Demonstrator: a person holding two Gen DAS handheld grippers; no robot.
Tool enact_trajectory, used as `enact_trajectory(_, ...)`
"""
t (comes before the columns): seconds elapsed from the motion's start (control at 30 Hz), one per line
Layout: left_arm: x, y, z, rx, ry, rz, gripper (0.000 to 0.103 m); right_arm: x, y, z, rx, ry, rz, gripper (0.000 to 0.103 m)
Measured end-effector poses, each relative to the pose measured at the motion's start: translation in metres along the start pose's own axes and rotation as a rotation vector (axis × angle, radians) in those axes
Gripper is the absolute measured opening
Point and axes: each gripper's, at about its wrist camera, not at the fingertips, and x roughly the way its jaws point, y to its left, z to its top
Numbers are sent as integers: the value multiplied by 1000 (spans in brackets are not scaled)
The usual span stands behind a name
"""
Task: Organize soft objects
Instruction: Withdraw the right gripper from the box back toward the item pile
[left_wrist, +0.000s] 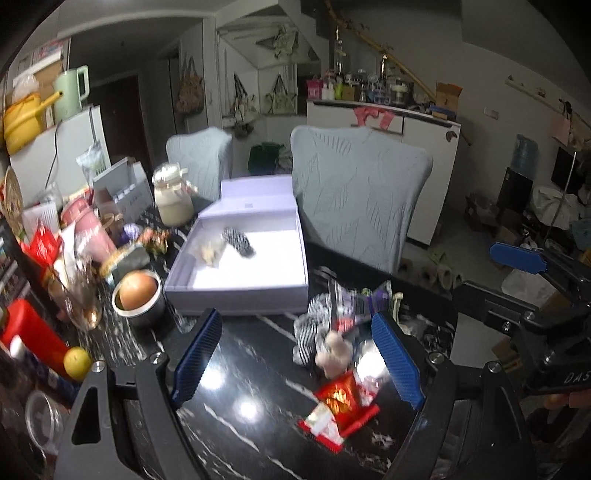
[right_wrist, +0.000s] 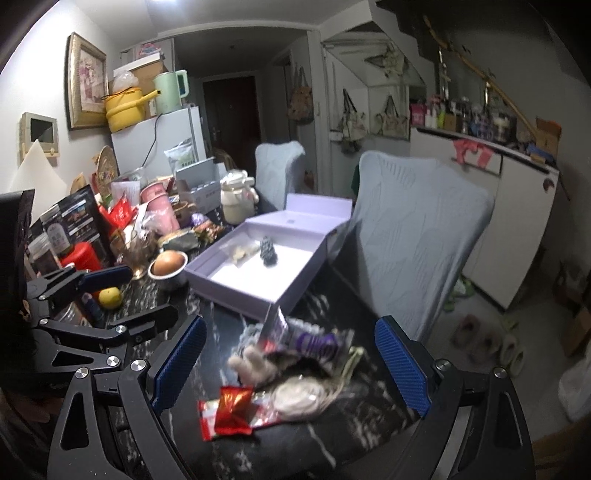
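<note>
**Lilac box open, soft pile waiting below it**

Lilac card makes up the open box (left_wrist: 236, 291), which sits a little left of centre in the left wrist view with its lid (left_wrist: 258, 199) propped up at the back, presumably so soft things can be dropped in from the near side. Two are already inside, in the upper left of the white floor: a black-and-white knitted piece (left_wrist: 239, 240), whose long axis runs from upper left to lower right, and a pale lumpy item (left_wrist: 211, 253) just beside it, too blurred to name.

The remaining pile lies on the black marble bench (left_wrist: 236, 406) in the lower right of that view, apart from the box. It holds a striped cloth (left_wrist: 308, 334), a beige plush toy (left_wrist: 334, 354) with its lobes pointing up the frame in the right wrist view, a purple wrapper (right_wrist: 319, 341) and a red foil packet (left_wrist: 340, 400) nearest the camera, angled from lower left to upper right. The heap looks loosely dumped, so a single item should lift out easily.

The left claw (left_wrist: 299, 360) is spread with nothing between its pads, the pile beyond its right finger. The right claw (right_wrist: 291, 363) is also spread wide and empty, framing the pile. An egg in a metal cup (left_wrist: 138, 293) stands left of the box.
</note>
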Motion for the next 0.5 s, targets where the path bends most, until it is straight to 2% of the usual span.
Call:
enact_trajectory(0.23, 18, 8, -33, -38, 96, 1, 84, 16, -2, -35, 36, 66, -14, 94)
enact_trajectory(0.5, 37, 22, -63, -77, 178, 15, 84, 39, 1, -72, 88, 143, 36, 94)
